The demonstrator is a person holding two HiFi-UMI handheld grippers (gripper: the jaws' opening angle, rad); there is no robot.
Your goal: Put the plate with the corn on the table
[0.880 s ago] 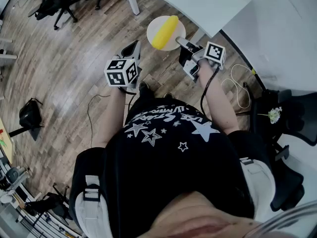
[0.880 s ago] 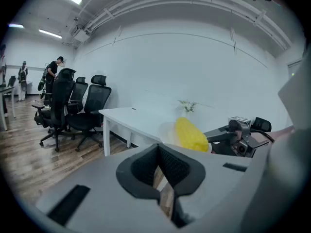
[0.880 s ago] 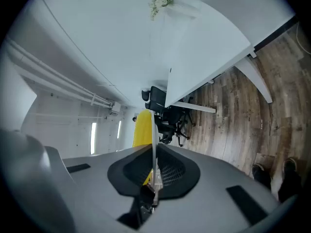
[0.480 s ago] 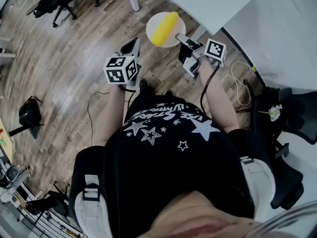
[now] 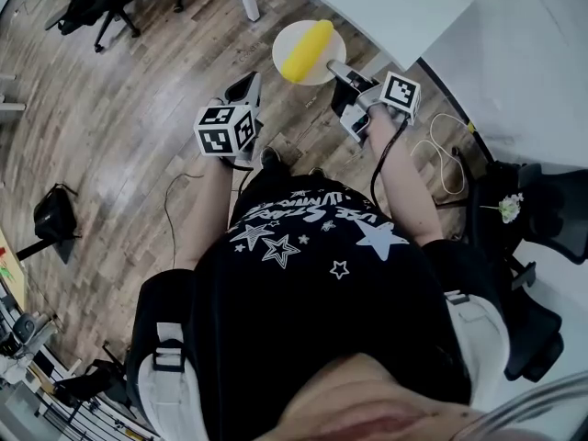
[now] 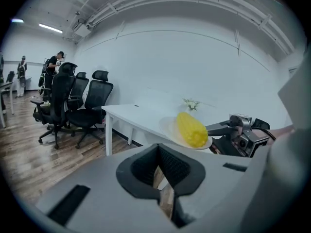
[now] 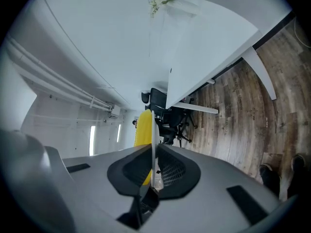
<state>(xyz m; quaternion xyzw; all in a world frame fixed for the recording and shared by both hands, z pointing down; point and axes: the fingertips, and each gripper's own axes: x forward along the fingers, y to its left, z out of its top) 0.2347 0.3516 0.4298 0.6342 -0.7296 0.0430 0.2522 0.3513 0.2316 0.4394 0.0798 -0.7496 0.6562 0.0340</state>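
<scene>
The right tongs [image 5: 333, 68] were clamped on the near rim of a white plate [image 5: 288, 42], with the pads pressed on it. In the right gripper view the plate [image 7: 153, 140] ran edge-on as a thin white line between the two pads of those tongs [image 7: 153, 178], and the yellow corn [image 7: 144, 127] lay against one face of it. From the head view the corn [image 5: 307, 51] lay diagonally across the plate. The plate hung in the air over the wooden floor [image 5: 138, 127], close beside the edge of the white worktop [image 5: 386, 3] and not resting on it. The left tongs [image 5: 246, 88] were held apart from the plate, to its left and nearer the person. In their own view the left tongs [image 6: 163, 186] stood narrow, with only a slit between the pads, floor showing through it and nothing held. That view also looked across at the plate [image 6: 170, 126] with the corn [image 6: 192, 129] on it, the right tongs [image 6: 214, 128] gripping it from the right and the worktop [image 6: 131, 114] behind. Black office chairs [image 6: 73, 101] stood farther back to the left. Each of the tongs carried a marker cube; the left cube [image 5: 225, 131] sat over the floor and the right cube [image 5: 400, 97] sat near the worktop.
</scene>
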